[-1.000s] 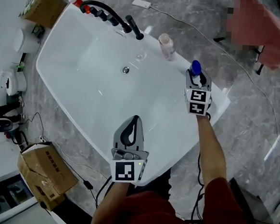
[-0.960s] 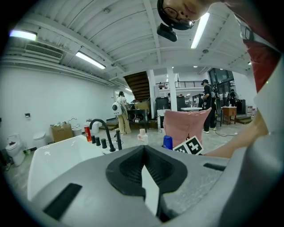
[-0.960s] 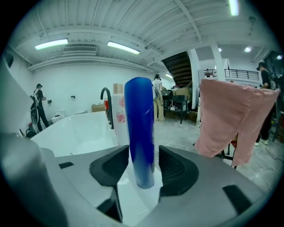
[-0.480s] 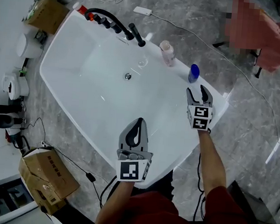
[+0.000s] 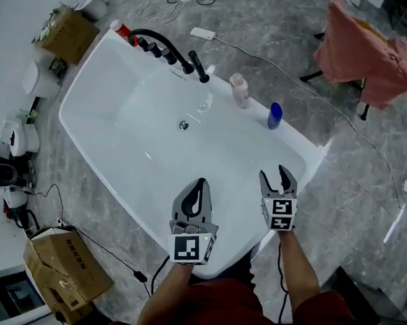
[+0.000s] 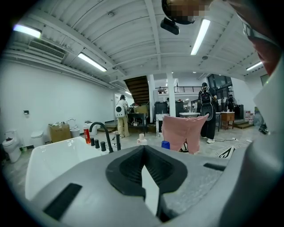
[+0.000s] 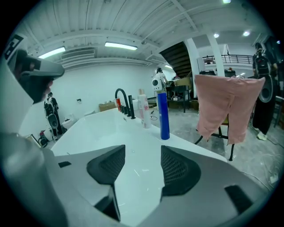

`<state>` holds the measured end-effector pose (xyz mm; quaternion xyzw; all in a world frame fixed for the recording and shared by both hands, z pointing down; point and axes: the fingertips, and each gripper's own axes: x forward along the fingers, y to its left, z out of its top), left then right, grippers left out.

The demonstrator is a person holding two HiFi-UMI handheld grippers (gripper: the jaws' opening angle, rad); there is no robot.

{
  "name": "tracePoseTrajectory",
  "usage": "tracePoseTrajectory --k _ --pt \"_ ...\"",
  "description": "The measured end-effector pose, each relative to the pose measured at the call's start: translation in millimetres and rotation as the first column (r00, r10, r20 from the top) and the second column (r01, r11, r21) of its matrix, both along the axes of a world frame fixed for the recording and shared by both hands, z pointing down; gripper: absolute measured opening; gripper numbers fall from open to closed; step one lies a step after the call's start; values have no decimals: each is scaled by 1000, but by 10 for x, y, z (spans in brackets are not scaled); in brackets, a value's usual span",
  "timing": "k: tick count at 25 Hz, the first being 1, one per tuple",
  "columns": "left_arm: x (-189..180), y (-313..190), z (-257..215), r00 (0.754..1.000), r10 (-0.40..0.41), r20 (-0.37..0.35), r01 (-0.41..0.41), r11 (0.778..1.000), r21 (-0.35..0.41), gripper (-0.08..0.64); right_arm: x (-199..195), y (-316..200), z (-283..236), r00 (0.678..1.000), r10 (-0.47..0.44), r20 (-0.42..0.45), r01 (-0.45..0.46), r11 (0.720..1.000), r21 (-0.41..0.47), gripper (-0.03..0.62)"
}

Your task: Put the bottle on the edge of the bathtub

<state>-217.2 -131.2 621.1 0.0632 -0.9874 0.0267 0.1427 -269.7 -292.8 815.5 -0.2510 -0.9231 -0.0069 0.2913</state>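
The blue bottle (image 5: pixel 275 115) stands upright on the far right rim of the white bathtub (image 5: pixel 301 153); in the right gripper view the blue bottle (image 7: pixel 164 116) is well ahead of the jaws. My right gripper (image 5: pixel 278 177) hovers over the tub's near right rim, open, its jaws just opened, with nothing between them. My left gripper (image 5: pixel 199 187) is shut and empty over the tub's near edge. From the left gripper view only the bottle's blue cap (image 6: pixel 165 144) shows above the closed jaws.
A pale pink-labelled bottle (image 5: pixel 239 89) stands on the rim beside the black faucet (image 5: pixel 172 46). A red bottle (image 5: pixel 120 27) sits at the tub's far corner. Cardboard boxes (image 5: pixel 66 261) and cables lie on the floor. A pink cloth (image 5: pixel 366 50) hangs on a stand.
The right gripper let go of the blue bottle, opened wide and drew back toward me. The bottle stays upright on the rim. The left gripper barely shifted.
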Motion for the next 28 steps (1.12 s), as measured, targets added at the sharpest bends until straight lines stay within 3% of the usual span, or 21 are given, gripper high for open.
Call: tracePoseTrajectory --k 4,13,18,28 --pt "185 120 -4 1000 21 -13 -21 1000 12 5 380 81 -347 1000 -2 31 2 1000 -18 247" --pt "598 414 -282 994 103 41 -105 993 57 5 1029 234 -1304 988 80 129 -76 996 -35 247" --pt "772 643 -635 986 149 71 -153 986 61 5 1241 410 -2057 965 104 239 -101 995 -25 247" --pt "907 921 -1326 974 199 112 -209 974 89 5 1478 697 -3180 925 92 368 -105 994 15 247"
